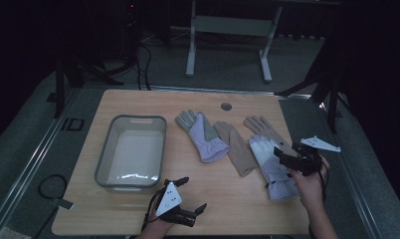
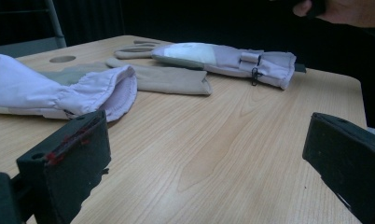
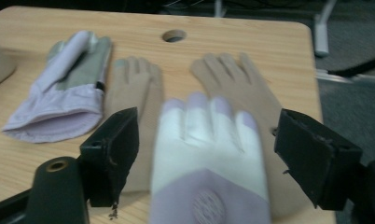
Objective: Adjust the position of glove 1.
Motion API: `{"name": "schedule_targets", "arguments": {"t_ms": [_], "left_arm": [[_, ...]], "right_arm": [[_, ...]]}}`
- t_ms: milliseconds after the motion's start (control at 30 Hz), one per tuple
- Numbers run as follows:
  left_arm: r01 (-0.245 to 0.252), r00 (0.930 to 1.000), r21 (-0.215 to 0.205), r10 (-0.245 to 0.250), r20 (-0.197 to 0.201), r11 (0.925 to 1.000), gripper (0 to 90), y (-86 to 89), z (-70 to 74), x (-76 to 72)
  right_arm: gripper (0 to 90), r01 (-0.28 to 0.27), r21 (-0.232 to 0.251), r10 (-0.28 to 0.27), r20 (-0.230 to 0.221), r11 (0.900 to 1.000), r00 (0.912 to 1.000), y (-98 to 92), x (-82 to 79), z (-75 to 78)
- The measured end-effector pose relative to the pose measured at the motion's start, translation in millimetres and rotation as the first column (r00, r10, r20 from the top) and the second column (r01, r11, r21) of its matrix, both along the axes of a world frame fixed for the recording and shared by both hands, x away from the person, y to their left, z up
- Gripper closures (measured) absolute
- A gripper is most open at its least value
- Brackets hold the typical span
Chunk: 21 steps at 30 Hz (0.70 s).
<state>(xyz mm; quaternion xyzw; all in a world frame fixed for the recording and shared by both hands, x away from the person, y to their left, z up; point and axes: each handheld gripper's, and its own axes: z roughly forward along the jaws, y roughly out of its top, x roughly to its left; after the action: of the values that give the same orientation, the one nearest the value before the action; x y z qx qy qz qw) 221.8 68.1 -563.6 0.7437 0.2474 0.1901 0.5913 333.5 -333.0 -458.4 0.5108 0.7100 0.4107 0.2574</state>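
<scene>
Four gloves lie on the wooden table (image 1: 138,102). A lilac and grey glove (image 1: 203,134) (image 3: 69,88) (image 2: 59,88) is in the middle, with a tan glove (image 1: 235,147) (image 3: 134,88) (image 2: 171,79) beside it. Farther right are a second tan glove (image 1: 262,128) (image 3: 241,88) and a white and lilac glove (image 1: 275,172) (image 3: 206,154) (image 2: 223,58). My right gripper (image 1: 283,160) (image 3: 209,140) hovers over the white and lilac glove, open; the jaws stand wide of it on both sides without touching. My left gripper (image 1: 190,194) (image 2: 209,158) is open and empty near the front edge.
A grey rectangular bin (image 1: 104,164) stands empty at the table's left, just beyond the left gripper. A round cable hole (image 1: 226,106) (image 3: 174,35) is near the far edge. A white desk frame (image 1: 190,50) stands on the floor behind, and cables (image 1: 51,186) lie at the left.
</scene>
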Motion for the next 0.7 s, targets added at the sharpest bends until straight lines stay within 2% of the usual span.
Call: {"name": "schedule_targets", "arguments": {"t_ms": [33,167,333,467,700], "left_arm": [[-0.001,1.0000,-0.001,0.001,-0.001,1.0000,0.6,-0.1,0.0,0.0],[-0.001,1.0000,-0.002,0.001,0.000,1.0000,0.6,0.0,-0.1,-0.1],[0.004,1.0000,-0.003,-0.004,-0.003,1.0000,0.6,0.0,0.0,0.2],[0.006,1.0000,-0.002,-0.006,0.001,1.0000,0.6,-0.5,-0.1,-0.2],[0.009,1.0000,-0.004,-0.009,0.000,1.0000,0.6,-0.5,-0.1,-0.1]], "right_arm": [[25.7,-0.024,0.001,0.024,-0.001,1.000,0.9997,4.2,2.2,1.5],[26.3,-0.076,-0.022,0.076,-0.001,0.997,0.9971,20.3,10.8,4.0],[26.4,-0.155,-0.019,0.154,-0.020,0.988,0.9878,38.5,21.8,1.4],[27.4,-0.181,-0.043,0.180,-0.032,0.983,0.9831,55.6,31.8,-0.3],[28.4,-0.233,-0.039,0.231,-0.033,0.972,0.9723,85.3,50.4,-1.7]]}}
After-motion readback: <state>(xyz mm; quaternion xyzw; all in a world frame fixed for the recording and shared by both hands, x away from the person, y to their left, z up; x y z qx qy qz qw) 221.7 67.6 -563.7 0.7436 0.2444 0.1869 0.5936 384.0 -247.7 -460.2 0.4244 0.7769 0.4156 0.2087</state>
